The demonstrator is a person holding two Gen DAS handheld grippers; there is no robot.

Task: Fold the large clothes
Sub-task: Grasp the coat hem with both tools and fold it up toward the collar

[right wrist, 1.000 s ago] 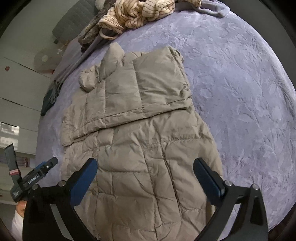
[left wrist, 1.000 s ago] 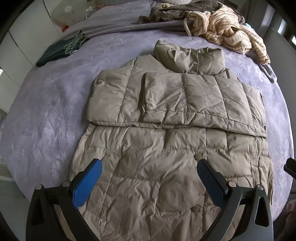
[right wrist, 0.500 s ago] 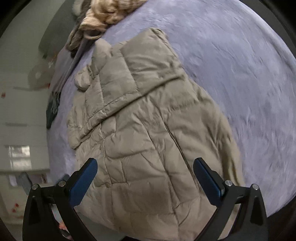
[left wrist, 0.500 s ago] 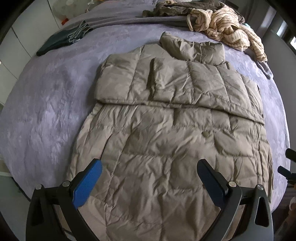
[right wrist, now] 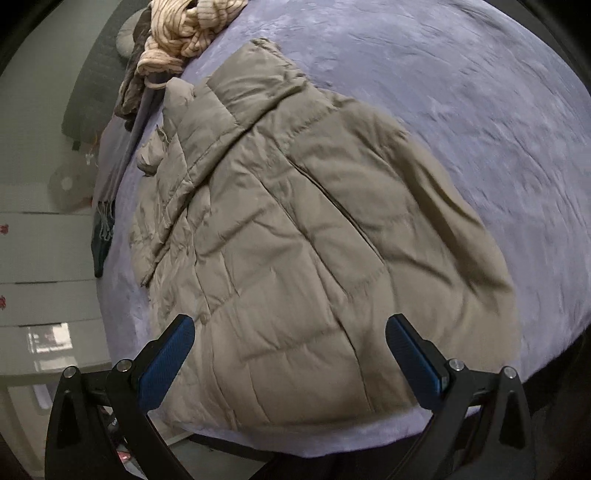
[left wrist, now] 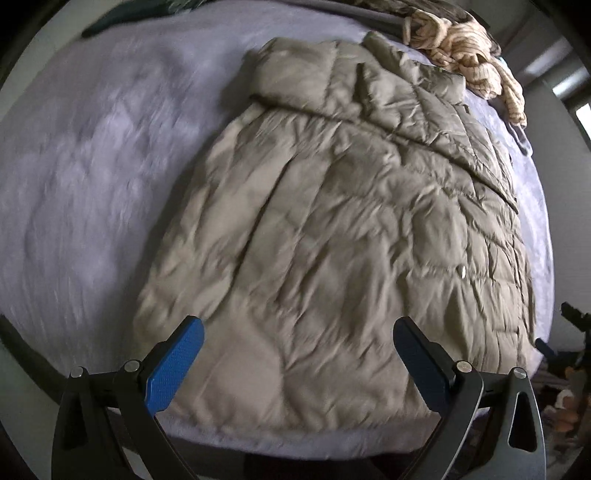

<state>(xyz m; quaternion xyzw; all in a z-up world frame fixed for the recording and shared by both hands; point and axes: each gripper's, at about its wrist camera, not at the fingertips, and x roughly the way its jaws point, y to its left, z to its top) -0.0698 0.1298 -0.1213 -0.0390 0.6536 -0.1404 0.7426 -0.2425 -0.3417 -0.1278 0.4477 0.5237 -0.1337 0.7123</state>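
Jacket [left wrist: 351, 229] lies flat on bed [left wrist: 92, 177], hem at the near edge, sleeves folded across the upper part, collar at the far end. Striped garment [left wrist: 472, 62] heaped beyond the collar. Left hand-held gripper [left wrist: 299, 363]: jaws spread wide, holding nothing, above the hem. Right hand-held gripper [right wrist: 290, 363]: same, wide apart, nothing between the pads, over the hem. Left view blurred.

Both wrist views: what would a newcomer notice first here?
A big khaki puffer jacket fills the middle, spread on a lilac bedspread with its sleeves folded across the chest. Both the left gripper and the right gripper hang open over its hem. A striped cream garment lies heaped beyond the collar.
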